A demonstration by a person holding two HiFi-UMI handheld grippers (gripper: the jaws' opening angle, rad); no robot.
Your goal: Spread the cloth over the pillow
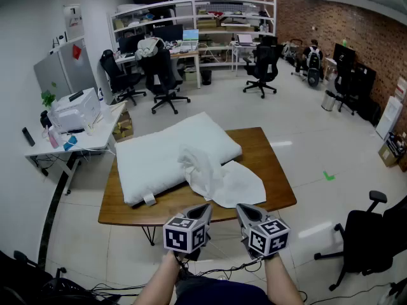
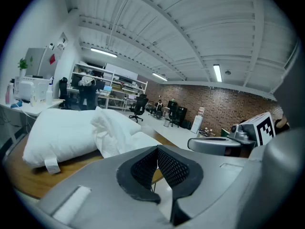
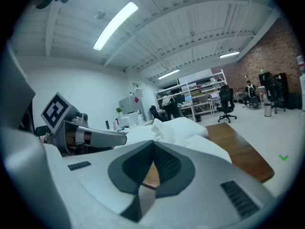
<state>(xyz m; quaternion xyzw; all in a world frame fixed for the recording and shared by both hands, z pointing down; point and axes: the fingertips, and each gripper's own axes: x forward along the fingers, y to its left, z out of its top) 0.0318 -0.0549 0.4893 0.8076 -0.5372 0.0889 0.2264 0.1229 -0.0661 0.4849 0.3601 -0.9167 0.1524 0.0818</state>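
Observation:
A white pillow [image 1: 166, 155] lies slantwise on the wooden table [image 1: 267, 164], reaching toward its back edge. A crumpled white cloth [image 1: 219, 178] rests partly on the pillow's near right side and partly on the tabletop. Both grippers hang side by side in front of the table's near edge, short of the cloth. My left gripper [image 1: 205, 210] is shut with nothing between its pads [image 2: 169, 165]. My right gripper [image 1: 241, 212] is also shut and holds nothing. From the left gripper view the pillow [image 2: 59, 130] and the cloth [image 2: 116, 135] lie ahead; the right gripper view shows the cloth [image 3: 183, 130] too.
A white side desk [image 1: 76, 135] with a printer stands left of the table. Black office chairs [image 1: 164, 75] and shelving stand at the back. Another chair [image 1: 369, 237] is at the near right. Cables lie on the floor by my feet.

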